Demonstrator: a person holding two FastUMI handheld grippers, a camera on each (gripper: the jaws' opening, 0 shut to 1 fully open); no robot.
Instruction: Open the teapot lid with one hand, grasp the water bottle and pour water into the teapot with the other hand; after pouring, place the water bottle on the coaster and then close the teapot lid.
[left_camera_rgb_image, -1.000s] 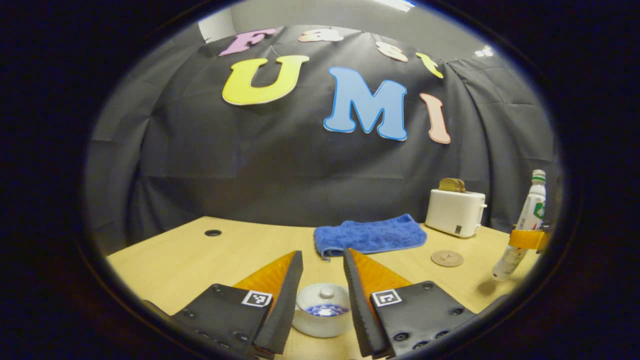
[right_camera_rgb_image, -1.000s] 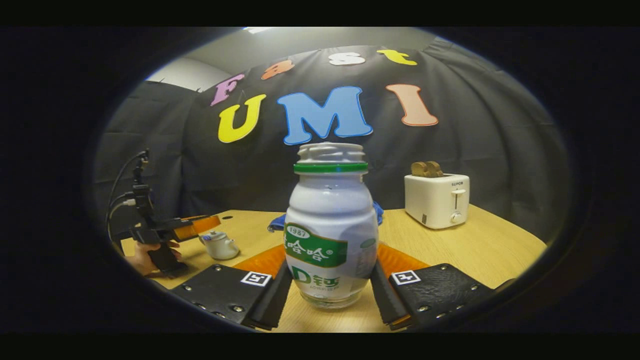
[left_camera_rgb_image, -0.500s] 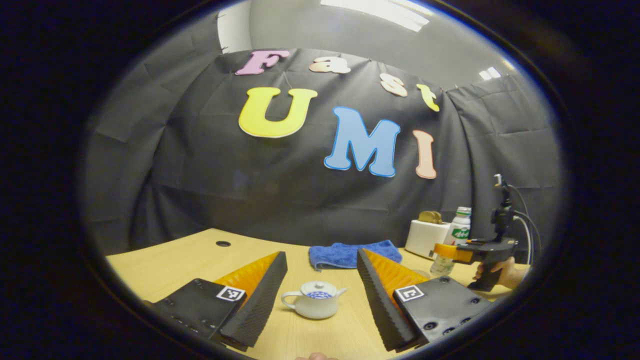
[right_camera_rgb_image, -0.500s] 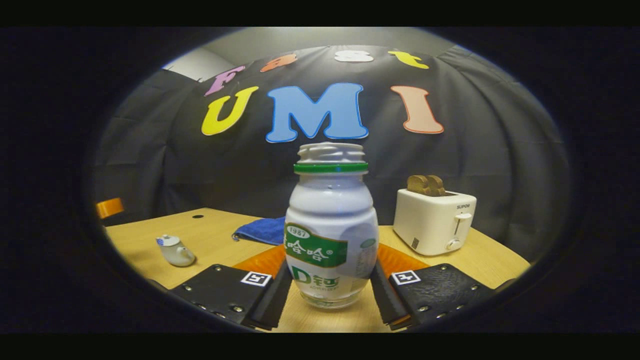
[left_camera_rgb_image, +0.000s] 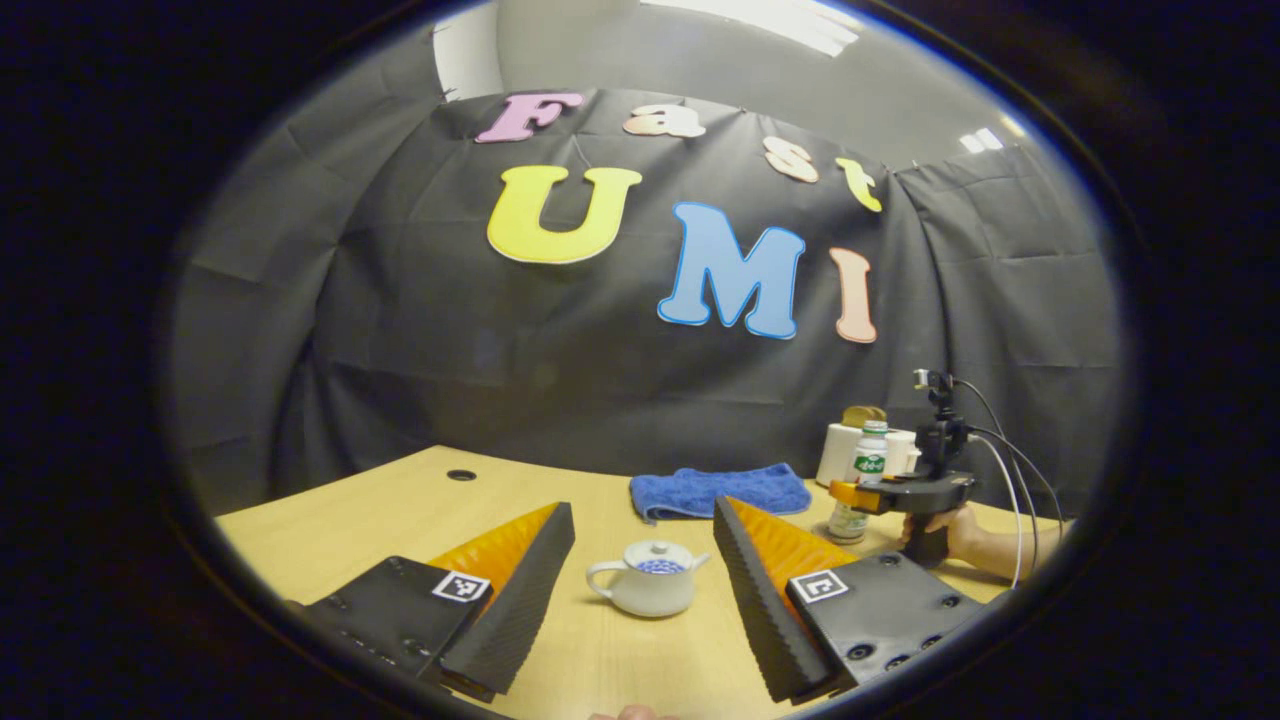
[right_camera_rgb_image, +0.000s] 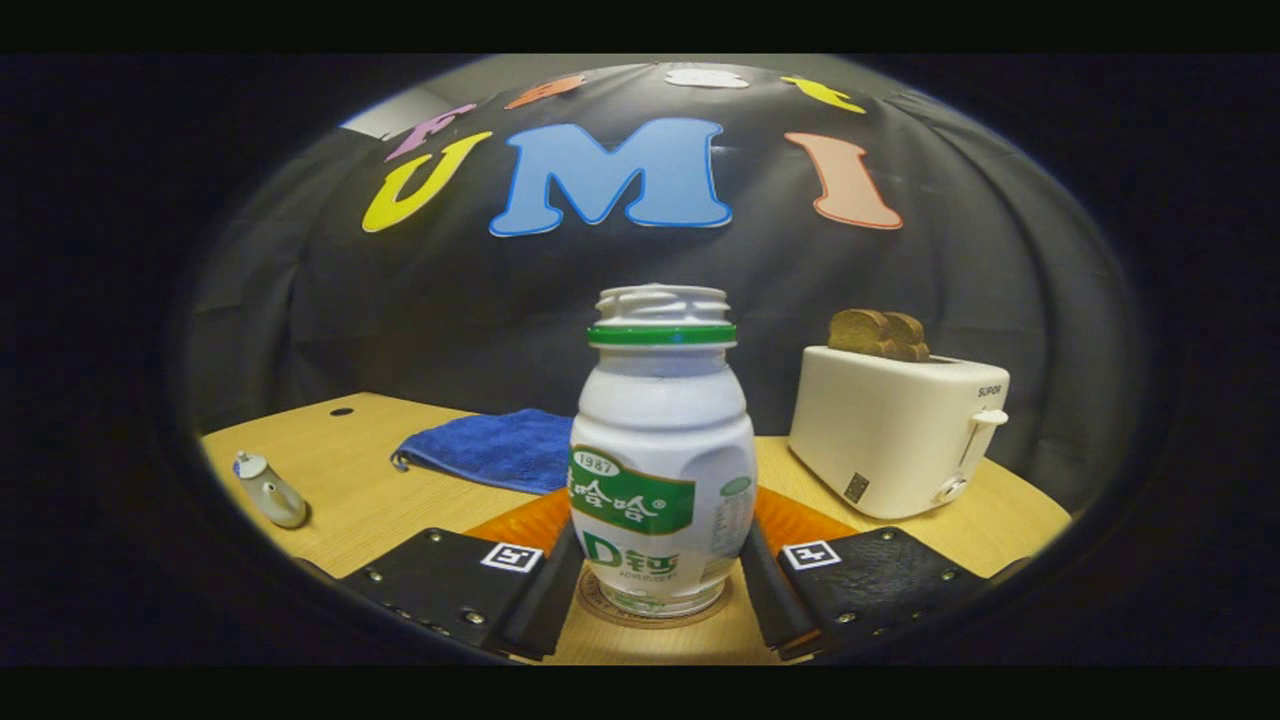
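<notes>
1. Right gripper (right_camera_rgb_image: 660, 590) has both fingers pressed to the sides of the water bottle (right_camera_rgb_image: 660, 470), low on its body. The bottle stands upright, its threaded neck bare with no cap on it.

2. Under the bottle's base, the rim of the round coaster (right_camera_rgb_image: 600, 610) peeks out at 6 o'clock in the right gripper view. I judge the bottle to be on the coaster, or a whisker above it; whether its weight has landed I cannot tell.

3. In the left gripper view, the left gripper (left_camera_rgb_image: 645, 590) hangs wide apart and empty, with the teapot (left_camera_rgb_image: 650, 578) on the table (left_camera_rgb_image: 400, 510) ahead, between its two fingers and touched by neither.

4. The teapot's lid (left_camera_rgb_image: 655, 553) sits on the pot, knob up. From the right gripper view the same pot shows small at 9 o'clock, lid on there too.

5. So, as things lie: lid on, bottle at the coaster in a firm clamp. That fits a late stage, with pouring over and only the bottle's release left. Whether any water is in the pot the pictures do not show, so I will not call the pour.

6. What is plainly left: the right gripper's fingers have yet to let go of the bottle.

7. Bystanders: a blue towel (right_camera_rgb_image: 500, 450) at 10 o'clock from the bottle, a white toaster (right_camera_rgb_image: 895, 430) with bread in it at 3 o'clock, both well apart from the action.
</notes>
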